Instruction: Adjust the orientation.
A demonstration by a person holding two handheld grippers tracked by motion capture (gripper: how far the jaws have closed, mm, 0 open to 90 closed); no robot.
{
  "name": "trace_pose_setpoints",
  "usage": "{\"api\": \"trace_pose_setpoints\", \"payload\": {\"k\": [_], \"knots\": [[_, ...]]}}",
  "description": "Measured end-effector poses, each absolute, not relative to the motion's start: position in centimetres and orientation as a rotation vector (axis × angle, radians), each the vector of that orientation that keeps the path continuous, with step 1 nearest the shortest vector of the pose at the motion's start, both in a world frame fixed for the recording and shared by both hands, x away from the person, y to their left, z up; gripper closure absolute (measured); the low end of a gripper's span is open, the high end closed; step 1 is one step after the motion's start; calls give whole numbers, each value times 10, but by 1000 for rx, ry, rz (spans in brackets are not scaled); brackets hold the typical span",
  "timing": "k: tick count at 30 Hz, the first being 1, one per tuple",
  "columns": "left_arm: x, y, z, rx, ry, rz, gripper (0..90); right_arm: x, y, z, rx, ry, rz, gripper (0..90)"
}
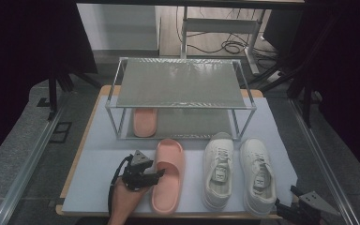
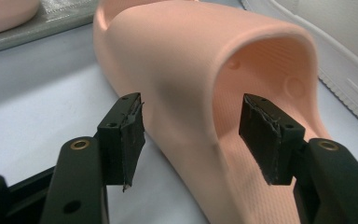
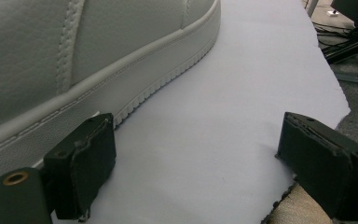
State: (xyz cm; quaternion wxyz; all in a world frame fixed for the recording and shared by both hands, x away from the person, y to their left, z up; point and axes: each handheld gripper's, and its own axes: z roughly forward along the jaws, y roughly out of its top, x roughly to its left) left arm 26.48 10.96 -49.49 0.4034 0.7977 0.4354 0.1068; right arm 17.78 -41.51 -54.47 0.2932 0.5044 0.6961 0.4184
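Grey mat, rack at rear edge. Slide near front edge, left of sneakers. My left gripper open, jaws straddling strap wall: I'd close squarely, lift level. Right gripper open, idle at front right corner.

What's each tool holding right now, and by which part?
Nothing held. The left tool is open, its jaws straddling the strap wall of the pink slide without clamping. The right tool is open beside the white sneaker.

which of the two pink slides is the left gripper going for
The pink slide on the mat, beside the white sneakers; the left gripper straddles its strap. The other slide sits on the rack's lower shelf.
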Motion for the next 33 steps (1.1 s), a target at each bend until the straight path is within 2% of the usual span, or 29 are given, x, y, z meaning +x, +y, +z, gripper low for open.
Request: {"api": "trace_pose_setpoints", "payload": {"k": [9,14,33], "knots": [[273,107,-497,1965,1163,268,461,178,-415,-545,1343,1855,1114,116],[274,109,-497,1945,1186,262,567,178,-415,-545,1343,1855,1114,116],[276,109,-487,1956,1189,320,727,178,-415,-545,1343,1856,1114,116]]}}
